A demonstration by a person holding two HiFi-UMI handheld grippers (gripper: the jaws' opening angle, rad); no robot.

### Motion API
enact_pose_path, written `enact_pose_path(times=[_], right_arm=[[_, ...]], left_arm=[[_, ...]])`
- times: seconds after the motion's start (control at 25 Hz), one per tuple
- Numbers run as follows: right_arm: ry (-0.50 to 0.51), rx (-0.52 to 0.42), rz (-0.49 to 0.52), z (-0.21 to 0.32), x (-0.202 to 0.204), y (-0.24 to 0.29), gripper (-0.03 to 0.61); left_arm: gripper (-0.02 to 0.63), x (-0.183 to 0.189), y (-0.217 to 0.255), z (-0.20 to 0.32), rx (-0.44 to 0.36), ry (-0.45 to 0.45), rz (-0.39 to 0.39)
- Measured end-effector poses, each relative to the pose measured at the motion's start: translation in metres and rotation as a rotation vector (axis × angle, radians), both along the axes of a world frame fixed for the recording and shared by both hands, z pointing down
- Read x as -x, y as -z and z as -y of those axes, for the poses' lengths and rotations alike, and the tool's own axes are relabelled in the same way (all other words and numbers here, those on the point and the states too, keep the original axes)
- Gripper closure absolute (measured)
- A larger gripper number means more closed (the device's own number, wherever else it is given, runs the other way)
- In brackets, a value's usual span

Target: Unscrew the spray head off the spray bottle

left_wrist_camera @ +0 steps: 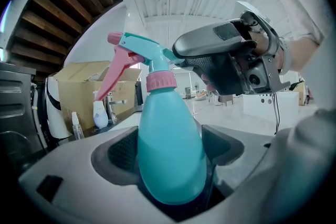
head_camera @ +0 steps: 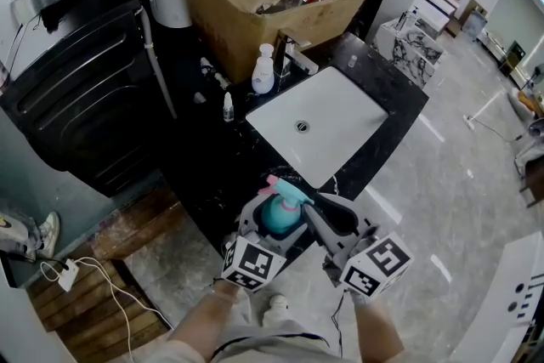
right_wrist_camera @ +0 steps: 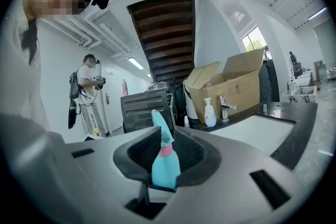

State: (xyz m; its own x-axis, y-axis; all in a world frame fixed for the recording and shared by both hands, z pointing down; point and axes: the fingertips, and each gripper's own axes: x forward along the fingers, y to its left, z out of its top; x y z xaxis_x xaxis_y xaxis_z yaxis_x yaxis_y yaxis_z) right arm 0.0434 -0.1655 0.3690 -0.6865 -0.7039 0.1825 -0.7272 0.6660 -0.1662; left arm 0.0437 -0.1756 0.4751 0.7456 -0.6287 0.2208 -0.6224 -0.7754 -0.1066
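Counter (head_camera: 399, 98) black, sink (head_camera: 336, 110) white, box (head_camera: 255, 4) behind; left tool (left_wrist_camera: 169, 152) pinches spray bottle (left_wrist_camera: 168, 123), right tool (right_wrist_camera: 167, 157) spray head (left_wrist_camera: 139, 47)

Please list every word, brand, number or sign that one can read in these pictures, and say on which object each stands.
No text can be read.
White pump bottle: label too blurred to read.
Marker cubes: square patterns only, no letters.
Spray bottle, spray head, cardboard box: no print shows.
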Motion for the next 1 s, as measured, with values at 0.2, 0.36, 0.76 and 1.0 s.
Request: enact_pose_path(times=[0.2,0.36,0.76,1.0], right_arm=[[0.003,-0.006,-0.024,0.0,-0.001,0.0,0.497],[0.003,-0.008,-0.05,0.0,-0.003,-0.001,0.499],[-0.015,-0.041,-0.1,0.017,-0.007,-0.004,0.505],[0.006,-0.041,-0.063,0.032,0.002,-0.005,0.505]], left_arm=[[0.236,0.0,0.0,0.0,0.002,-0.001,0.0],[0.236,0.0,-0.001,0.0,0.002,-0.001,-0.001],[0.236,0.0,-0.001,0.0,0.003,-0.004,-0.006],[0.236,0.001,0.001,-0.001,0.006,-0.006,-0.006]])
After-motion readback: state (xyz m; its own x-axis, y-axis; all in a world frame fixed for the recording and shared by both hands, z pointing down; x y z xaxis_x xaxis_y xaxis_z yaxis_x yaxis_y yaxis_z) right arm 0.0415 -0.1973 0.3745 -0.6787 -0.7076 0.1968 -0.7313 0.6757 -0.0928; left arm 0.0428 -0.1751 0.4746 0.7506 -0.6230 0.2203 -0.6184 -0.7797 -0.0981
